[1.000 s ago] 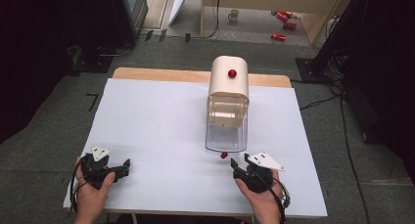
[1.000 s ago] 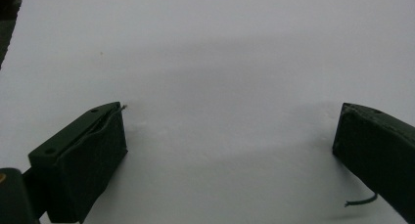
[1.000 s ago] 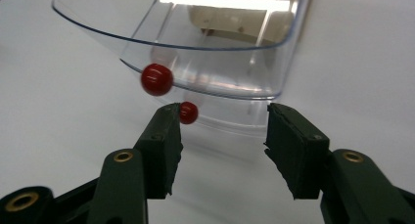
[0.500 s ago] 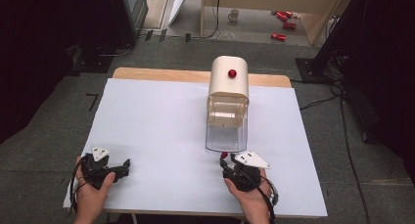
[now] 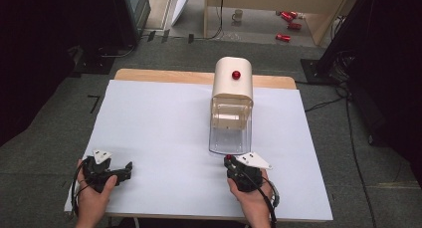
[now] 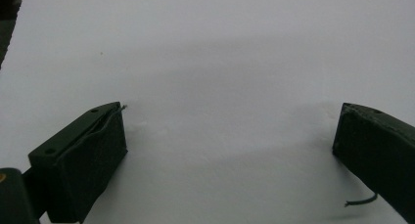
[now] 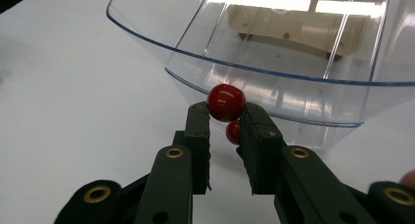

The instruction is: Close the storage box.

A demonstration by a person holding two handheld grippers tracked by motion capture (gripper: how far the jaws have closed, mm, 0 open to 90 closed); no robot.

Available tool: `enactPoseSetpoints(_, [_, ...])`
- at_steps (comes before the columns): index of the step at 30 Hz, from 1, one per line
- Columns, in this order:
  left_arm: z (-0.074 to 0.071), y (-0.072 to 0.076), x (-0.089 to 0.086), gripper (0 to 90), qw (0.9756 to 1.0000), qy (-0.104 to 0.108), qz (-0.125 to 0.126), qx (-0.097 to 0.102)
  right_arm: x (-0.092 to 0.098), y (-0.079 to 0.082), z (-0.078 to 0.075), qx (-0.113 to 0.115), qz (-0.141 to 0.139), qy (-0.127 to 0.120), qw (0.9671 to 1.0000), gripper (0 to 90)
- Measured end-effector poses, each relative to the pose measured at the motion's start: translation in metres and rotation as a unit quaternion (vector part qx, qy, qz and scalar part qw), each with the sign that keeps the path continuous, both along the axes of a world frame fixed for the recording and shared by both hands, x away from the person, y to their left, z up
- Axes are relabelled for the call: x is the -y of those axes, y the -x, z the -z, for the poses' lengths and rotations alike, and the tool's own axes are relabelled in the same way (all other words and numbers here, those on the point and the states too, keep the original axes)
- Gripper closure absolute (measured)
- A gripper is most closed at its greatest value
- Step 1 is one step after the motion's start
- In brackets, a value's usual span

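Ball, small, round, glossy red, pinched between the tips of my right gripper. Jaws have just been closing and now clamp on it from both sides. A second red shape sits just below the ball between the jaws; I cannot tell whether it is another ball or a reflection. In the high view the ball shows as a red dot at the gripper's front end, just before the open mouth of the clear bin.

The bin belongs to a cream dispenser with a rounded top and a red knob, standing toward the far side of the white table. In the right gripper view the bin's clear rim curves right behind the ball, close but not touching as far as I can see.

My right hand comes in from the near edge, gripper pointing away from me toward the bin, held low over the table.

My left gripper rests at the near left corner, well apart from the dispenser, angled to the right. Its jaws stand wide apart over bare table, nothing between them.
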State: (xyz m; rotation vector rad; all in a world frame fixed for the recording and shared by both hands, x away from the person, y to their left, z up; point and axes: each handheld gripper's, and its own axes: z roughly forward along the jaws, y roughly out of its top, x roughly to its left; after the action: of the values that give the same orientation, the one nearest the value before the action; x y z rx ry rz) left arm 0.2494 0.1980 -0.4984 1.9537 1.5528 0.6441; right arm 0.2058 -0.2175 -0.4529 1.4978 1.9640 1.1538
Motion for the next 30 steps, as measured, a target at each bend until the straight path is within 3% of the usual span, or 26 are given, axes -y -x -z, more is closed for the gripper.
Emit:
enactPoseSetpoints(15, [0.0, 0.0, 0.0, 0.0, 1.0, 0.001, -0.001, 0.001, 0.001, 0.0, -0.006, -0.004, -0.011, -0.006, 0.9999, 77.4])
enactPoseSetpoints(30, [0.0, 0.0, 0.0, 0.0, 1.0, 0.001, -0.001, 0.0, -0.002, -0.009, -0.031, 0.019, -0.011, -0.002, 0.9998, 78.6])
